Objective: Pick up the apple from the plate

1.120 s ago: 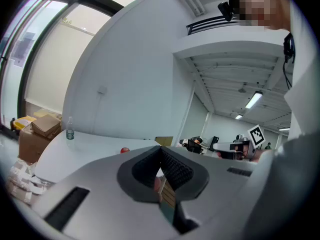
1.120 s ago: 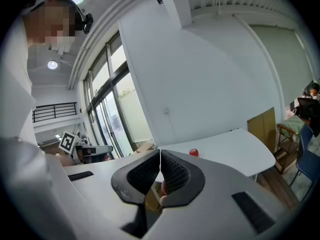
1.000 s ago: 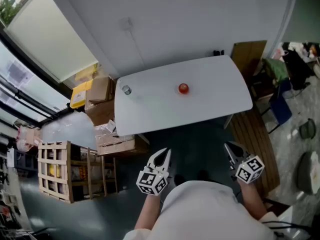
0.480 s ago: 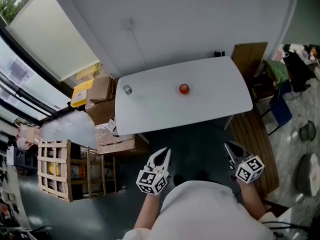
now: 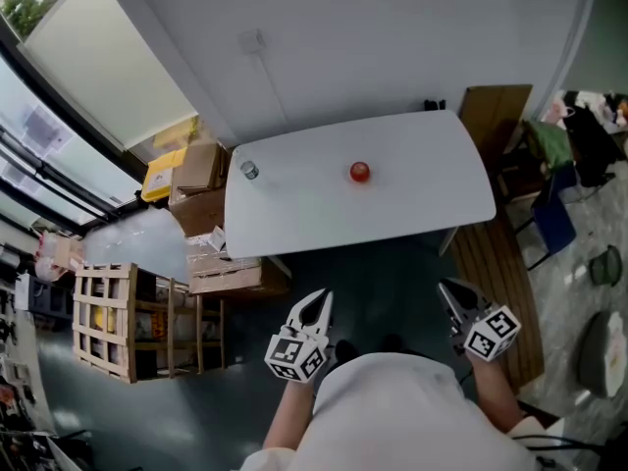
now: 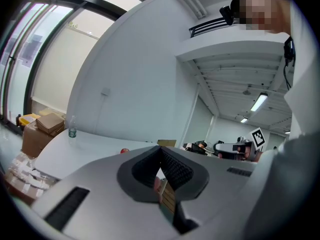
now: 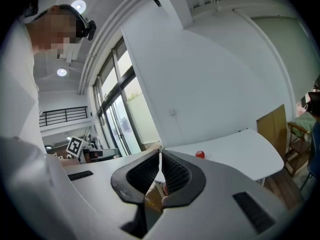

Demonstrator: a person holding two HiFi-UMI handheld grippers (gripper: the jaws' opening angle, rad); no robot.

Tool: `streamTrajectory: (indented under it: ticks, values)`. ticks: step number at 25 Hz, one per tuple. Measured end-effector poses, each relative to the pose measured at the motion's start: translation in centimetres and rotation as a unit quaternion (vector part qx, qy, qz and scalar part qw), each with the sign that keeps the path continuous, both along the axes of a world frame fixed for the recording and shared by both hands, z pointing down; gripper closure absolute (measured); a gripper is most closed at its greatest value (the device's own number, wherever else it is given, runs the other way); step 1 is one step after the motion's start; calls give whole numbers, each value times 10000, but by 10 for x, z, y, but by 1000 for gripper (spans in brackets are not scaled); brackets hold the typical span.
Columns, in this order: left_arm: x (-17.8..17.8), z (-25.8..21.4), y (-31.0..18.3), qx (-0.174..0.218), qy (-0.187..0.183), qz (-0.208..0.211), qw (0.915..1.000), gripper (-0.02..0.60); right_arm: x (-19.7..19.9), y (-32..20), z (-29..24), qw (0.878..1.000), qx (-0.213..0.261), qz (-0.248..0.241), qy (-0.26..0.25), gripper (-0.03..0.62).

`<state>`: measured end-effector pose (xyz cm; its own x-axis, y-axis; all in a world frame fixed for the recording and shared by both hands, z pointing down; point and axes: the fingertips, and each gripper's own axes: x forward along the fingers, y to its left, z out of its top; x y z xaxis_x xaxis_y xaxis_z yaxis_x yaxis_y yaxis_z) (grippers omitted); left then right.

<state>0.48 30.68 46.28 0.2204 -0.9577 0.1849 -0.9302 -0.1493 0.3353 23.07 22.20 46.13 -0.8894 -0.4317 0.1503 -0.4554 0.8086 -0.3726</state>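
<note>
left gripper closed, empty | right gripper closed, empty | table: 1 apple, 1 bottle

Bright daylight enters through the windows, and fisheye views bend and darken at edges.

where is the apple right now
In the head view the apple sits on the white table, near its middle; the bottle stands well to its left, at the table's left end.
</note>
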Motion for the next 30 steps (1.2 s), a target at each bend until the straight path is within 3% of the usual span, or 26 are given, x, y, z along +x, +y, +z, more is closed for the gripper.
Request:
streamTrajectory:
  ticks: [5, 10, 18, 24, 30]
  values:
    - [17, 4, -6, -42, -30, -169, 9998, 580, 12, -10, 4, 9995, -107, -274, -62, 553]
    - [23, 8, -9, -93, -106, -325, 9994, 580, 14, -19, 16, 9985, 74, -434, 329, 553]
    - [16, 17, -27, -195, -128, -359, 9991, 580, 1, -31, 17, 9980, -70, -616, 153, 554]
    - [1, 12, -51, 44, -7, -139, 9999, 580, -16, -47, 21, 9985, -46, -527, 153, 554]
    - [-27, 3, -82, 275, 189, 234, 9992, 580, -52, -56, 14, 9973, -69, -735, -32, 556]
